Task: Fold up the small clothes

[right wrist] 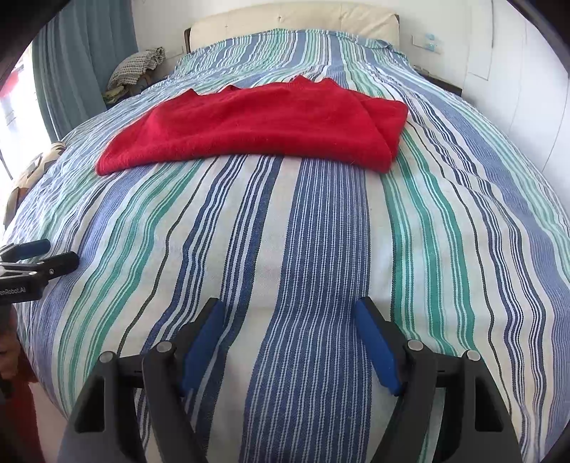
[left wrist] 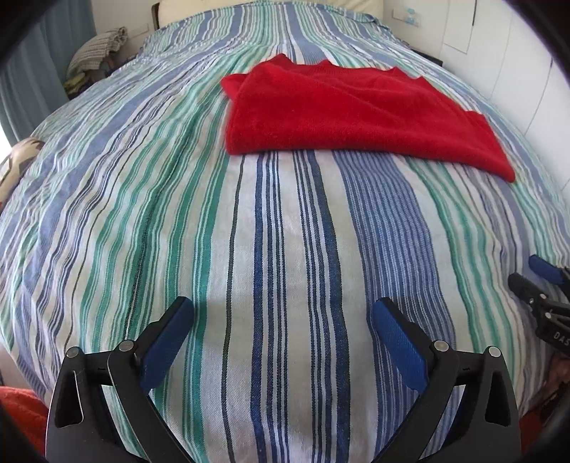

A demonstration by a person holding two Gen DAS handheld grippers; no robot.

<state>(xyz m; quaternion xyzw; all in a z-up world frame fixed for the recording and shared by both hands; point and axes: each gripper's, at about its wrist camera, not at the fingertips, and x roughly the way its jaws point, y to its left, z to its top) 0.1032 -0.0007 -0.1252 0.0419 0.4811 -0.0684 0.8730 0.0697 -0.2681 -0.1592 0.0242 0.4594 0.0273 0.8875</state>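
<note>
A red knitted garment (left wrist: 352,114) lies folded flat on the striped bedspread (left wrist: 278,249), mid-bed; it also shows in the right wrist view (right wrist: 263,124). My left gripper (left wrist: 283,310) is open and empty, hovering over the bedspread well short of the garment. My right gripper (right wrist: 288,310) is open and empty, also near the foot of the bed, short of the garment. The right gripper's tip shows at the right edge of the left wrist view (left wrist: 534,277). The left gripper's tip shows at the left edge of the right wrist view (right wrist: 46,256).
A cream headboard (right wrist: 292,21) stands at the far end. A heap of checked cloth (right wrist: 135,67) sits at the far left by a blue-grey curtain (right wrist: 82,64). White cabinet doors (right wrist: 516,89) run along the right. A patterned cushion (left wrist: 17,160) lies at the bed's left edge.
</note>
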